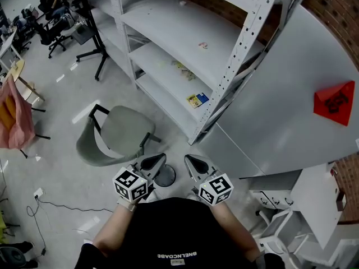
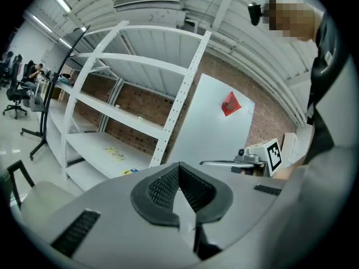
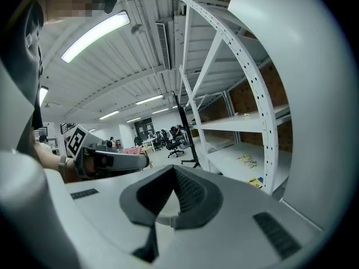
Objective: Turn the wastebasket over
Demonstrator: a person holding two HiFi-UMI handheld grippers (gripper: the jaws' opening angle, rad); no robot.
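A grey-green wastebasket (image 1: 119, 134) with black brackets on its sides lies on the floor left of the shelving, a flat closed face turned up toward me. Both grippers hang close in front of my body, to the right of the basket and apart from it. My left gripper (image 1: 153, 162) is shut with nothing between its jaws, and so is my right gripper (image 1: 196, 164). In the left gripper view the shut jaws (image 2: 179, 171) point at the shelving, with the right gripper (image 2: 247, 161) beside them. The right gripper view shows its shut jaws (image 3: 173, 174) and the left gripper (image 3: 106, 160).
White metal shelving (image 1: 185, 49) stands ahead. A white panel (image 1: 280, 105) with a red triangular sign (image 1: 335, 102) leans on its right. A dark round disc (image 1: 165, 176) lies on the floor between the grippers. A black stand (image 1: 96, 52), office chairs (image 1: 53, 24) and a floor cable (image 1: 56, 206) lie left.
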